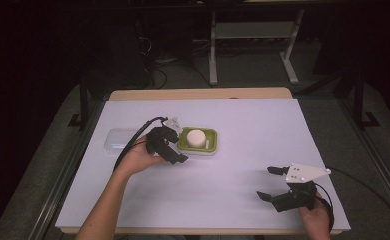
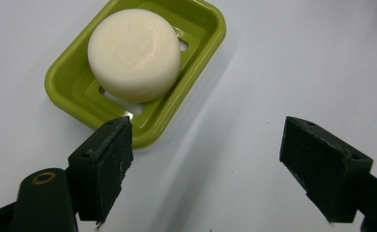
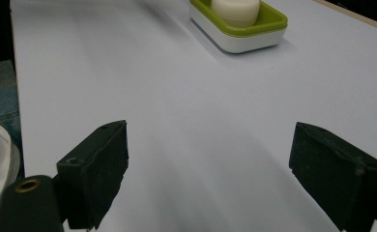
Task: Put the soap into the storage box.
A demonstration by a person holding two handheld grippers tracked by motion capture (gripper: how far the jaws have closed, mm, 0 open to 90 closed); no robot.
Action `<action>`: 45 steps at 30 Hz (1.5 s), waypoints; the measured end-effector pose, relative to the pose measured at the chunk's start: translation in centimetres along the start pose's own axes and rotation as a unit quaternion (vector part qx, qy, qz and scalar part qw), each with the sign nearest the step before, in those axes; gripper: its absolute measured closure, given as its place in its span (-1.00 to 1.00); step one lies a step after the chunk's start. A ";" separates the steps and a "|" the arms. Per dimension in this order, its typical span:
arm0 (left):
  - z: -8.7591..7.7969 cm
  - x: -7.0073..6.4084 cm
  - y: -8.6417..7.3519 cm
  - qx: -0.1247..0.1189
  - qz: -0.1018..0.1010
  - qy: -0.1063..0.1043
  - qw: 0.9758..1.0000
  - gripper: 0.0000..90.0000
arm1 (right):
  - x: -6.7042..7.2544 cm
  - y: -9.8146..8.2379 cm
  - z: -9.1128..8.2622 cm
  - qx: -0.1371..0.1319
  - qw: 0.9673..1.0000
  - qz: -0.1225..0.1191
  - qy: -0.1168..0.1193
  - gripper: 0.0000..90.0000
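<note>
A round white soap bar [image 1: 195, 137] lies in a green soap dish [image 1: 212, 134] left of the table's middle. My left gripper [image 1: 179, 146] is held just left of the dish, open, with nothing between its jaws. In the left gripper view the soap [image 2: 134, 54] fills the green dish [image 2: 210, 26], and the gripper [image 2: 206, 159] hovers off the dish's near corner, its left jaw over the rim. My right gripper [image 1: 268, 183] stands open near the front right, empty. Its own view has the dish [image 3: 247, 36] and soap [image 3: 235, 10] far ahead of the open right gripper [image 3: 210, 169].
A clear plastic lid [image 1: 119, 139] lies flat just left of the left hand. A pale sheet [image 1: 263, 130] covers the table, with a wooden edge [image 1: 198, 94] at the back. A desk frame [image 1: 213, 50] and cables stand on the floor beyond.
</note>
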State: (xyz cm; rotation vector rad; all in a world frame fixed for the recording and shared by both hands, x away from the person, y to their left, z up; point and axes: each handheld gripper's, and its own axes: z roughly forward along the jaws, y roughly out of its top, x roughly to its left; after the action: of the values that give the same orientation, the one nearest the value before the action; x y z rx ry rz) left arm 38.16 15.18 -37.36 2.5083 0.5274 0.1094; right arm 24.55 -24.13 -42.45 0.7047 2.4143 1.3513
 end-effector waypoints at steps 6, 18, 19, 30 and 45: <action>-0.2 -0.6 -0.6 0.004 0.002 0.001 1.000 -0.63 | 0.0 0.1 -0.1 0.000 1.000 0.001 -0.008 -0.71; -0.6 -1.3 -2.5 0.005 0.006 0.009 1.000 -0.68 | -0.2 0.0 -0.2 0.001 1.000 0.005 -0.011 -0.71; -0.6 -1.4 -2.7 0.006 0.007 0.008 1.000 -0.68 | -0.2 0.0 -0.2 0.002 1.000 0.005 -0.011 -0.71; -1.3 -2.5 -4.7 -0.008 0.002 0.011 1.000 -0.68 | -0.2 0.0 0.1 0.007 1.000 0.005 -0.012 -0.71; -2.2 -3.9 -6.6 -0.021 0.009 0.019 1.000 -0.68 | -0.3 -0.2 0.2 0.013 1.000 0.010 -0.014 -0.71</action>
State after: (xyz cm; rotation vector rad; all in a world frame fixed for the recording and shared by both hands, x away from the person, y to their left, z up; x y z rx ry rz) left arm 31.83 19.79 -39.03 2.4744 0.5113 0.1739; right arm 24.89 -24.25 -42.74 0.7523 2.4128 1.3101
